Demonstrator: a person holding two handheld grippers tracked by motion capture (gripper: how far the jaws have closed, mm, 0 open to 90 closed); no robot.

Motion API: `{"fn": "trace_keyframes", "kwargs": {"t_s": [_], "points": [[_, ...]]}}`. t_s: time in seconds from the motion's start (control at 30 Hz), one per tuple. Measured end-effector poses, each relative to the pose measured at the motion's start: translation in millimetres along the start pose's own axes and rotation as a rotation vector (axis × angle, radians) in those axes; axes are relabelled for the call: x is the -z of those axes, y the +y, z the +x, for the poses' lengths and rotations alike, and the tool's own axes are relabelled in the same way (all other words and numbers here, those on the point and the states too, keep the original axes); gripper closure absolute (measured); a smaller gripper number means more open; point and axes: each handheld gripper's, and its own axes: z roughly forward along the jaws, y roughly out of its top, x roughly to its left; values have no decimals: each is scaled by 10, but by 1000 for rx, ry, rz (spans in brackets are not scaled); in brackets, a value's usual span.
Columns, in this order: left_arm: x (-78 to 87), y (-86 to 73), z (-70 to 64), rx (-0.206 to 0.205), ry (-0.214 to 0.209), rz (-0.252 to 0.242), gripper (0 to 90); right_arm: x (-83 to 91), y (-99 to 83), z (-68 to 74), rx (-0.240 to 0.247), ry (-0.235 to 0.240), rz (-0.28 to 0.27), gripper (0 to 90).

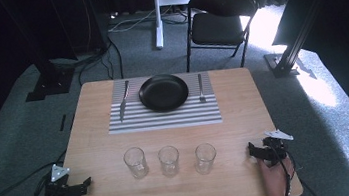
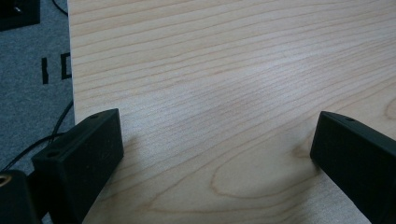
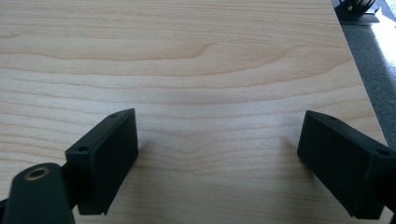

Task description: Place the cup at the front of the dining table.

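Glasses (image 1: 169,160) between grippers, seemingly untouched; jaws apart.

Soft daylight, dark surroundings, mild blur

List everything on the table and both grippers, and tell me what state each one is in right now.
left gripper: open, holding nothing
right gripper: open, holding nothing
left glass: upright, looks empty
middle glass: upright, looks empty
right glass: upright, looks empty
black plate: empty, on the striped placemat
knife: flat, beside plate
fork: flat, beside plate
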Motion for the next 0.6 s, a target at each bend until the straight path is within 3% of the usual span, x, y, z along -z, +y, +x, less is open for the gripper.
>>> {"fn": "trace_keyframes", "kwargs": {"t_s": [0.1,0.6], "points": [[2,-1,11,17,17,0,29,0,0,0,0,0,0,118],[3,2,38,-7,-6,5,30,0,0,0,-1,0,0,118]]}}
